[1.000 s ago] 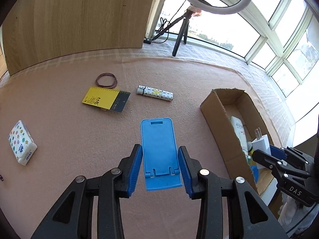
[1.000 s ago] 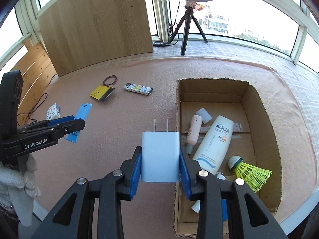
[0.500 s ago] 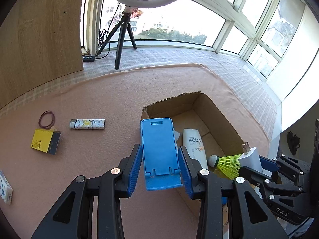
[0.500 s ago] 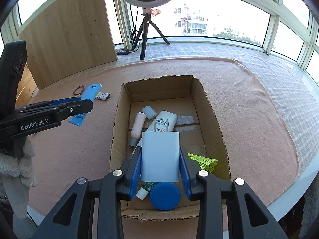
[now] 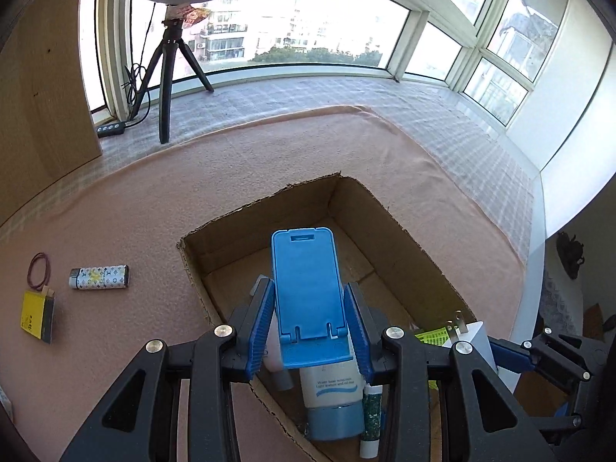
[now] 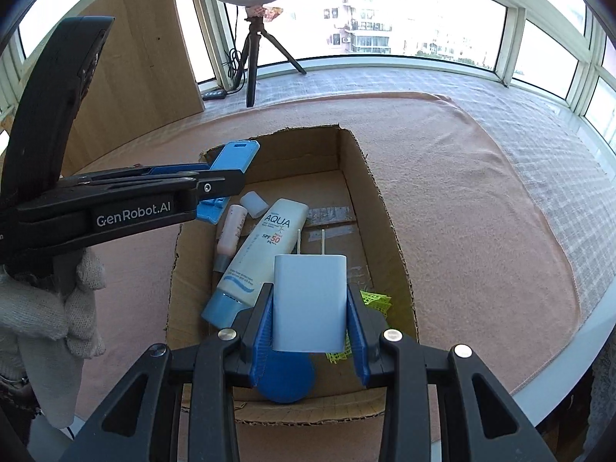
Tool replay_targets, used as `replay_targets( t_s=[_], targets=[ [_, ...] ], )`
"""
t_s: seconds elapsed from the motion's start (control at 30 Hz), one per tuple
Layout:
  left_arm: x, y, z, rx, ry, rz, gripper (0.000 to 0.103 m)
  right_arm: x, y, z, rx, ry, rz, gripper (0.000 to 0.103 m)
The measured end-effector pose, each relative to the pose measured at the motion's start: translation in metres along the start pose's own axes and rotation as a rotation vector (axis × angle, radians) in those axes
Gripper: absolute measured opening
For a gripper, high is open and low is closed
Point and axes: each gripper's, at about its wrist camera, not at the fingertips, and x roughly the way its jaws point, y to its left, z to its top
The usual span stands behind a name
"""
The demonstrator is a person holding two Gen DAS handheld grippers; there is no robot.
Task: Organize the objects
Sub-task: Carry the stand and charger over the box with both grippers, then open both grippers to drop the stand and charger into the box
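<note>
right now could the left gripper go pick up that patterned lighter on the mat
Probably not yet. The left gripper is shut on the blue phone stand above the cardboard box. The lighter lies unobstructed on the mat.

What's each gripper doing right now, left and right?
Left gripper: closed on the blue phone stand.
Right gripper: closed on the white charger plug.

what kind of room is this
Probably an enclosed balcony or sunroom in a high flat, set up for filming: curved windows facing apartment blocks, a ring light on a tripod, and a cloth-covered table.
</note>
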Motion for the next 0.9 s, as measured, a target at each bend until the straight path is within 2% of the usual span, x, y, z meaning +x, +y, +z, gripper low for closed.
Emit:
replay_targets(
  t_s=[0.37,0.4,0.43,0.5,0.53,0.6,0.9],
  targets=[
    [0.021,-0.006,0.009,-0.008,0.027,-0.002,0.041,0.009,-0.008,-0.001,0.007,0.02,0.006,0.032],
    [0.022,-0.005,0.009,-0.014,0.037,-0.011,0.047,0.01,-0.009,-0.001,0.01,0.019,0.013,0.032],
    [0.024,-0.005,0.009,-0.016,0.055,-0.012,0.063,0.01,-0.009,-0.001,0.014,0.017,0.02,0.032],
    [0.023,-0.004,0.008,-0.017,0.045,0.007,0.071,0.012,-0.008,0.0,0.006,0.038,0.031,0.038],
    [0.021,-0.003,0.008,-0.013,0.04,0.008,0.071,0.013,-0.007,-0.001,0.0,0.043,0.032,0.044],
    [0.017,0.0,0.008,-0.023,0.029,0.004,0.071,0.013,-0.005,-0.002,-0.008,0.038,0.021,0.048],
    [0.002,0.015,0.004,-0.036,0.021,0.014,0.071,0.014,-0.002,-0.001,-0.002,0.044,0.029,0.048]
  ],
)
